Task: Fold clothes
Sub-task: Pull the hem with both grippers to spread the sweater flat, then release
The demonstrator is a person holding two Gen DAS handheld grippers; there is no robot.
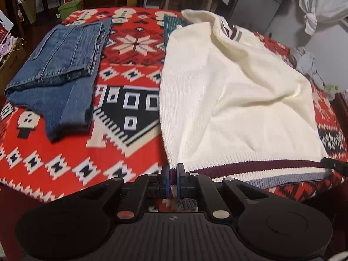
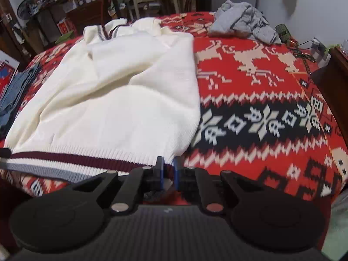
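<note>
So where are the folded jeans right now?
The jeans lie folded on the patterned blanket, at the left in the left wrist view, apart from the white sweater; in the right wrist view only a sliver shows at the far left edge.

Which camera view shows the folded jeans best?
The left wrist view: the folded jeans lie fully visible, unobstructed, on the blanket, left of the sweater. The right wrist view catches only a blue strip at its left edge.
</note>
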